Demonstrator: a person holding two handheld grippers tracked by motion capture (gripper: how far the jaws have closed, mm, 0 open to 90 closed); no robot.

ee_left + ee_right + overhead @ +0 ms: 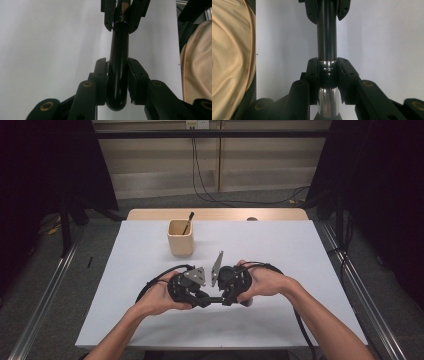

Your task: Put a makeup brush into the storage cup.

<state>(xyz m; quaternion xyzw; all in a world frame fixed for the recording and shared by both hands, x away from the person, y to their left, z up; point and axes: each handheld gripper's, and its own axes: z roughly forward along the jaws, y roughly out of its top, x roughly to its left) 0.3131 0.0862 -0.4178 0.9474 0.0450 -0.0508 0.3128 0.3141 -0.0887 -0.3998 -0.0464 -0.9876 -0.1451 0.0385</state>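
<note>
At table centre, near edge: both my grippers meet tip to tip over the white table (280, 250), one pen held between them; order below runs big to small

Table: white top, wooden strip along the far edge; grey floor and dark curtains around it

Forearms: both come in from the bottom of the high view, converging toward the middle

Left gripper (204, 301): in my left hand, pointing right toward the other; grey plate on top; cable loops out to its left; in the left gripper view (117, 77) I see the pads pressed on the black barrel on both sides, so jaws narrow and clamped on the pen, rounded butt end poking out just behind the pads

Right gripper (226, 299): in my right hand, pointing left; grey plate tilted up; cable arcs round behind the hand; in the right gripper view (327, 75) jaws narrow, clamped on the pen at the shiny metal band, silver section showing behind the pads

Cup (180, 237): light wooden holder, upright, standing behind the grippers and well apart from them; one dark pen-like stick (188, 222) leans in it, tip up to the right

Pen (215, 299): black, glossy, lying roughly level between the two gripper tips, off the table surface as far as I can tell; each gripper view shows the far end running into the opposite jaws (119, 42); barrel black on the left side, chrome on the right (327, 37)

Cloth: tan fabric at the edge of both gripper views; can't tell what it belongs to
</note>
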